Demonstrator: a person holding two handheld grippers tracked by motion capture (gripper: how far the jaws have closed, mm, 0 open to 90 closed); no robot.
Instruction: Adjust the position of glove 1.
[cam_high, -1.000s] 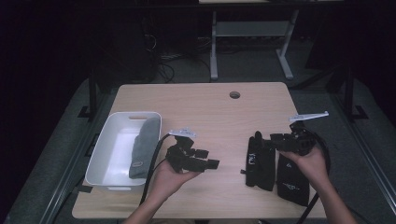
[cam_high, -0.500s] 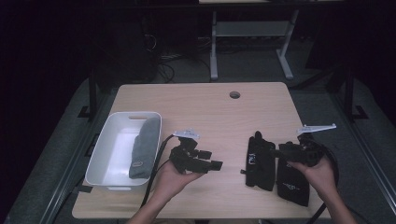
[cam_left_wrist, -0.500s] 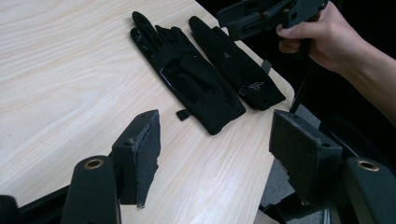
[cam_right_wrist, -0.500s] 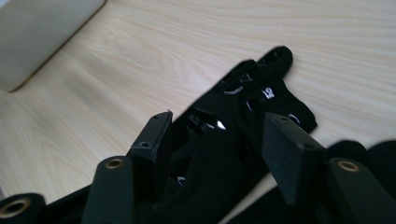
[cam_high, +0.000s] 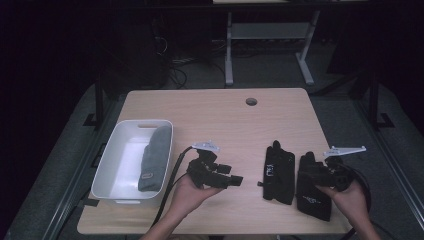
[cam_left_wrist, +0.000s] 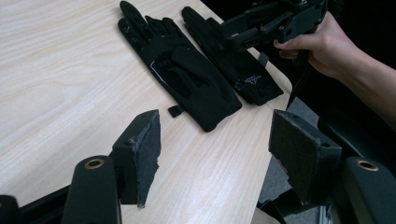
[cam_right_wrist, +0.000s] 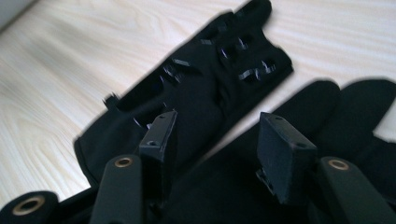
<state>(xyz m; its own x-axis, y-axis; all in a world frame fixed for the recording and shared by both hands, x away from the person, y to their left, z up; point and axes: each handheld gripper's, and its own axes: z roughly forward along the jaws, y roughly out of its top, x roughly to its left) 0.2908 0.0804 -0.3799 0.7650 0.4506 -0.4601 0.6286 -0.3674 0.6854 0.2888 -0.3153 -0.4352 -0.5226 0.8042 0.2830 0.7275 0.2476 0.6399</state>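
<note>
Here the right gripper (cam_high: 311, 172), at the lower right of the high view, hangs low over the nearer black glove (cam_high: 314, 192), the rightmost of two lying side by side on the table (cam_high: 210, 115). Its jaws have just been closing yet stand parted; in the right gripper view the pads (cam_right_wrist: 280, 156) straddle this glove's dark cloth, and I cannot tell whether they touch it. The second glove (cam_high: 278, 171) lies just left of it. The left gripper (cam_high: 235, 181), lower centre, hangs wide open and empty above bare wood. Compared with a second ago, the right gripper has come down and toward the frame's bottom edge; the left has barely shifted. A white bin (cam_high: 116, 165) holding grey cloth (cam_high: 154, 157) sits at left.
</note>
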